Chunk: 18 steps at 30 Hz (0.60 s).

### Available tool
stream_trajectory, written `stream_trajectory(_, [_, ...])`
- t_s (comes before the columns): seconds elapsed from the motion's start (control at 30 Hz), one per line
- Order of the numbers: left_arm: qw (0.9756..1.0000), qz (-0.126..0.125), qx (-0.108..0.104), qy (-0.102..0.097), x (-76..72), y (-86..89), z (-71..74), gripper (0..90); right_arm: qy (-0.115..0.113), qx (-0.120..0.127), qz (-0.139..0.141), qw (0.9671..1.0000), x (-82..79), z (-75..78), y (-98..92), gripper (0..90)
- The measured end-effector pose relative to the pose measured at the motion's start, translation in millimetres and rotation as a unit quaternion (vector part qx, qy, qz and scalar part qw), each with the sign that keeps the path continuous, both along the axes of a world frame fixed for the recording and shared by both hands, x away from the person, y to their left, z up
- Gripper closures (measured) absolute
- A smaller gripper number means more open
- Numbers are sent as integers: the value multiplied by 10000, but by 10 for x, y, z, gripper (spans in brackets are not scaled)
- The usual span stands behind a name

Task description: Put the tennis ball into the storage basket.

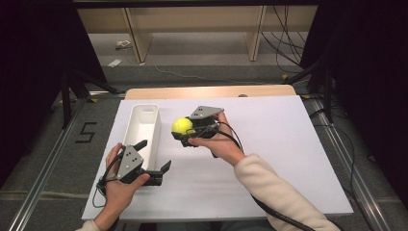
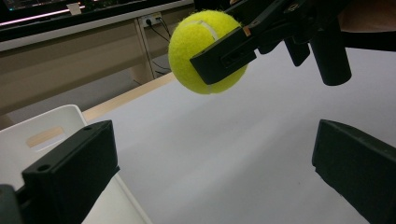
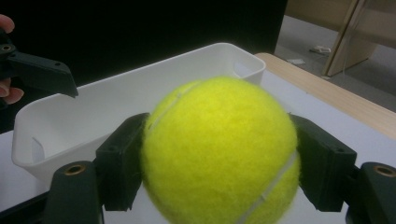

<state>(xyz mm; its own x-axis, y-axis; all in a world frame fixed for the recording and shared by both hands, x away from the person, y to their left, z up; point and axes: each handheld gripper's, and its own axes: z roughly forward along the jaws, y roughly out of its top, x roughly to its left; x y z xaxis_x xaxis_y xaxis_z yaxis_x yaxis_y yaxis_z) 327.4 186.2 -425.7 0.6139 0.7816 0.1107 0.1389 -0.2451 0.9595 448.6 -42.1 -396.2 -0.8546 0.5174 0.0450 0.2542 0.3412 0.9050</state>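
The right tongs clamp a fuzzy yellow ball with a pale seam, off the tabletop. The left tongs stand apart beside the white bin.

My right gripper was raised just right of the bin, its jaws clamped on the ball. My left gripper sat low at the bin's near end, jaws spread wide with nothing between them.
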Motion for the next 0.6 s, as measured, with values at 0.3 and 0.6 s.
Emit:
stream_trajectory(0.3, [10000,1,1,-5,-1,0,2,0,-21,2,5,10000,4,5,33,273])
stream_trajectory(0.6, [10000,4,-1,-8,-1,0,2,0,-8,1,27,10000,8,14,68,273])
